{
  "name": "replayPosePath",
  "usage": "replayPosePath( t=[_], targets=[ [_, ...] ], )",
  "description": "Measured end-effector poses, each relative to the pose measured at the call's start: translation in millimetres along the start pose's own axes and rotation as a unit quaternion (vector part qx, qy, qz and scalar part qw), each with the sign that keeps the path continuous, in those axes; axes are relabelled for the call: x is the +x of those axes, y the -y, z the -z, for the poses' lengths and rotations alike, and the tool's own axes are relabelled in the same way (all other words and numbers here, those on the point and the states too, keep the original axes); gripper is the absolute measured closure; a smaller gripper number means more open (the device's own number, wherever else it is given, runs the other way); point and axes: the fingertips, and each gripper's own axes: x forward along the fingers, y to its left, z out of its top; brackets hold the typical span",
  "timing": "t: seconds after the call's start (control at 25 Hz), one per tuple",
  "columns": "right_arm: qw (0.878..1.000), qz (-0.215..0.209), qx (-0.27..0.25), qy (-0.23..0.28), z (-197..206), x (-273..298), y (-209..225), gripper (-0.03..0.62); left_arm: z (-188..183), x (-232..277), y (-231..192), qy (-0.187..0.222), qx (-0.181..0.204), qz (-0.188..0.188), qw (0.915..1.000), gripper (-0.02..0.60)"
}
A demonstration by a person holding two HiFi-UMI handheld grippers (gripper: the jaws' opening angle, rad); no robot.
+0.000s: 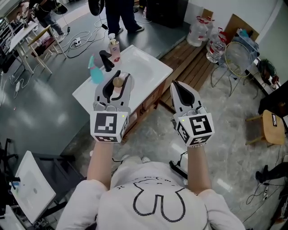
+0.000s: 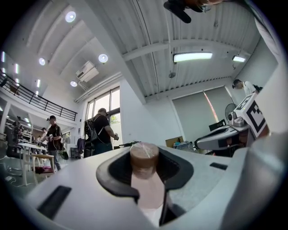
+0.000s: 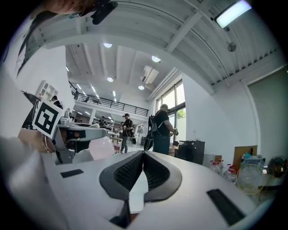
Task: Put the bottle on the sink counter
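A pale pink bottle (image 1: 118, 86) with a round brown cap stands upright between the jaws of my left gripper (image 1: 118, 77), which is shut on it. In the left gripper view the bottle (image 2: 145, 177) fills the gap between the black pads of this gripper (image 2: 144, 152). It hangs over the near edge of the white sink counter (image 1: 150, 72). My right gripper (image 1: 176, 84) is level with it on the right, shut and empty; its pads meet in the right gripper view (image 3: 143, 156).
On the counter stand a black faucet (image 1: 106, 60), a pink bottle (image 1: 114, 48) and a teal spray bottle (image 1: 96, 72). A person (image 1: 120, 13) stands beyond the counter. Water jugs (image 1: 198, 31), a fan (image 1: 237, 56) and a wooden stool (image 1: 273, 128) are to the right.
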Motion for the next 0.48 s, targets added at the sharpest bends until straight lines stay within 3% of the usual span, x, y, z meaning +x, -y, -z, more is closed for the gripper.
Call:
replayPosePath(
  t=[0.48],
  targets=[
    [1.0,0.003,0.012,-0.009,29.5,24.3,31.9,0.566,18.2,53.6,-7.6,-0.004,0.002,0.001,1.0,0.459]
  ],
)
